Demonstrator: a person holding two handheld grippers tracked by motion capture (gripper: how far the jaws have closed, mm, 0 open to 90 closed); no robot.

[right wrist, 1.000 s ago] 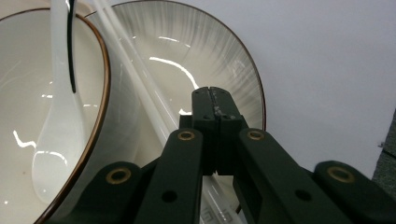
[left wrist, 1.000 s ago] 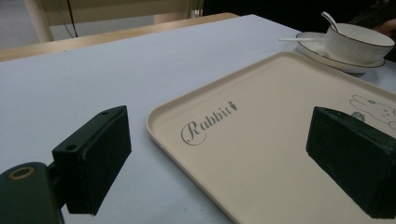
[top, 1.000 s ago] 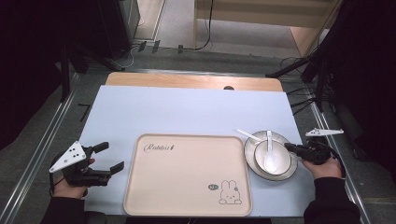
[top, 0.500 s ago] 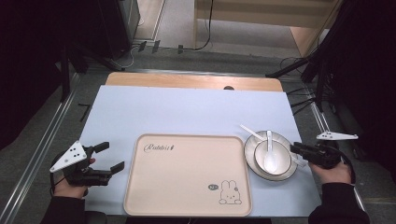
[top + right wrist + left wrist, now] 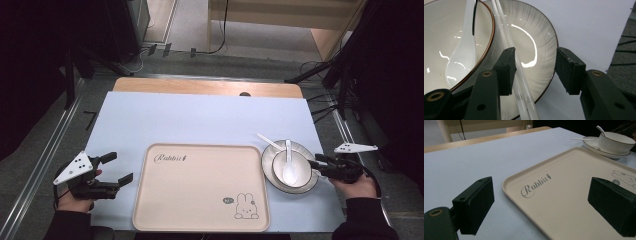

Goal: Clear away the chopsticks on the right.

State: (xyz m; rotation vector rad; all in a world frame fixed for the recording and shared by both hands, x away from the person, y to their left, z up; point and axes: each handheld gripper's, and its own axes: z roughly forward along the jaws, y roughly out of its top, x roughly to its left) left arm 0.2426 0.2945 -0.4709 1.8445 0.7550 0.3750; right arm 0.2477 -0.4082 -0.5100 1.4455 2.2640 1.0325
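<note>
Right gripper [image 5: 534, 72] seemingly hides chopsticks' [image 5: 510, 47] ends.

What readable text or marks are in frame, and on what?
"Rabbit": script word with a small carrot mark, on the tray, near its corner closest to the left tongs.
Small round badge beside the rabbit drawing on the tray: too small to read.
Small marks on the chopsticks: unreadable.

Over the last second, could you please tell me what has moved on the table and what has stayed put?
The right gripper has drawn back a little toward the table's right edge and now sits, jaws open, at the rim of the plate, holding nothing. The left gripper has stayed open beside the tray. The bowl, the spoon in it, the chopsticks and the tray have not shifted.
</note>
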